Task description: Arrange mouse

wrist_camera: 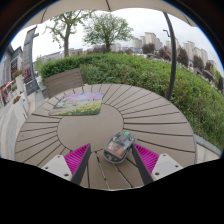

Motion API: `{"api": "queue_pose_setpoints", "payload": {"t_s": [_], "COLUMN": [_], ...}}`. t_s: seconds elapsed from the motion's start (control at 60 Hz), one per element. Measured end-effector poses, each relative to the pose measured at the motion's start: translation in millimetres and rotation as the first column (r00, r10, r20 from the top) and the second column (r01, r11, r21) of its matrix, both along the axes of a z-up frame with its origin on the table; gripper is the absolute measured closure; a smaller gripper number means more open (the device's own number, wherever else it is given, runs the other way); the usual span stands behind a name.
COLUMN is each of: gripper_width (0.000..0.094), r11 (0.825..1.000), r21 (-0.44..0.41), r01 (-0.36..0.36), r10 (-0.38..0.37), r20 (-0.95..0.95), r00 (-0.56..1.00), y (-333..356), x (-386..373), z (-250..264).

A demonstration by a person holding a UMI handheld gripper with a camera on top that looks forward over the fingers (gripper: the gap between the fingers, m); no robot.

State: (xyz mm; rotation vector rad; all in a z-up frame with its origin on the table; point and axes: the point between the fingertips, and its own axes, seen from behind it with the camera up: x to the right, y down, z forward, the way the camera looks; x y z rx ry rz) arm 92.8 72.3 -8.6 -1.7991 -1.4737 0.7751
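Observation:
A grey and black mouse (pixel 118 147) with red marks lies on the round wooden slatted table (pixel 155 120). It stands between my fingers, near their tips and closer to the right one, with a gap at the left side. My gripper (pixel 110 160) is open, with its magenta pads (pixel 75 158) spread wide. A mouse pad (pixel 80 103) with a green and purple picture lies flat on the table beyond the fingers, at the far left.
A wooden bench (pixel 62 80) stands behind the table at the far left. A grassy bank and hedge (pixel 150 72) curve round the far side. A dark pole (pixel 172 55) rises at the right. Trees and buildings stand far off.

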Motion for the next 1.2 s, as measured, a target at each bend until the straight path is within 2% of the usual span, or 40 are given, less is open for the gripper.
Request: {"api": "queue_pose_setpoints", "payload": {"t_s": [0.183, 0.367, 0.467, 0.517, 0.533, 0.617, 0.717, 0.833, 0.95, 1.05, 1.2], "gripper_width": [0.0092, 0.0149, 0.0259, 0.0388, 0.0474, 0.0517, 0.0531, 0.0531, 0.0532, 0.0532, 0.0532], "r11": [0.998, 0.997, 0.998, 0.997, 0.997, 0.999, 1.0, 0.999, 0.998, 0.996, 0.998], "r21": [-0.032, -0.025, 0.011, 0.048, 0.053, 0.038, 0.029, -0.02, -0.008, 0.04, 0.014], "r01": [-0.062, -0.069, -0.067, -0.067, -0.065, -0.036, -0.003, -0.024, -0.057, -0.079, -0.068], "r10": [0.063, 0.07, 0.065, 0.061, 0.059, 0.031, 0.0, 0.025, 0.057, 0.08, 0.068], "r20": [0.025, 0.077, 0.095, 0.108, 0.107, 0.134, 0.095, 0.025, -0.022, -0.021, 0.03], "r00": [0.998, 0.995, 0.993, 0.992, 0.993, 0.99, 0.996, 0.999, 0.998, 0.997, 0.997], "y": [-3.1, 3.2, 7.2, 14.9, 14.1, 18.5, 14.7, -20.9, -64.5, -99.5, -126.9], "x": [-40.4, -51.8, -49.1, -48.8, -48.5, -49.0, -71.1, -127.1, -202.4, -263.1, -311.8], "z": [1.3, -6.1, -12.6, -13.0, -12.7, -6.7, 29.5, 79.8, 104.5, 91.0, 36.3]}}
